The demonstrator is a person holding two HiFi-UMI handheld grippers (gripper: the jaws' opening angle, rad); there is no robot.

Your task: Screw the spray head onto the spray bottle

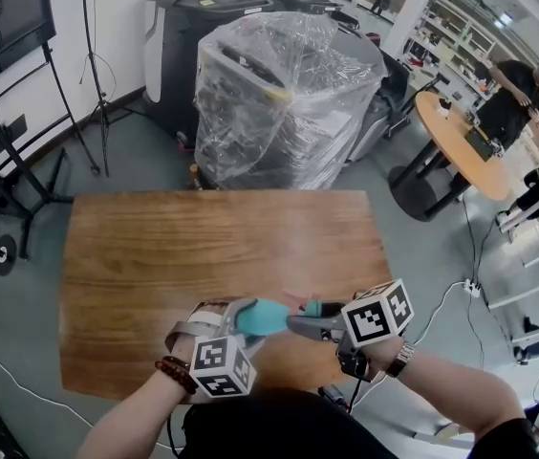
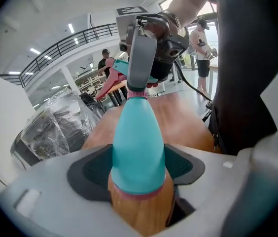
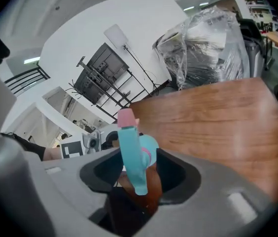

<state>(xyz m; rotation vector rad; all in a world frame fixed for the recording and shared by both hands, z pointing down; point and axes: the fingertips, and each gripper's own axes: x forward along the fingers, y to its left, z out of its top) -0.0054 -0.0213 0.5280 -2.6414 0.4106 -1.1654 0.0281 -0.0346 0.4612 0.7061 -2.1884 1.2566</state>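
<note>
A teal spray bottle (image 1: 262, 316) with a pink band and a brownish lower body is held lying on its side, just above the near edge of the wooden table (image 1: 212, 247). My left gripper (image 1: 248, 319) is shut on the bottle (image 2: 138, 142), its pads against both sides. A teal spray head (image 3: 129, 152) with a pink nozzle sits at the bottle's neck. The jaws of my right gripper (image 3: 139, 172) stand on either side of the head, open, with a gap showing on the right. In the left gripper view a grey finger (image 2: 140, 58) hides the neck.
A plastic-wrapped machine (image 1: 279, 94) stands beyond the table's far edge. Black stands (image 1: 2, 161) are on the left. At the right is a round table (image 1: 461, 142) with people around it, and a white cable (image 1: 446, 299) lies on the floor.
</note>
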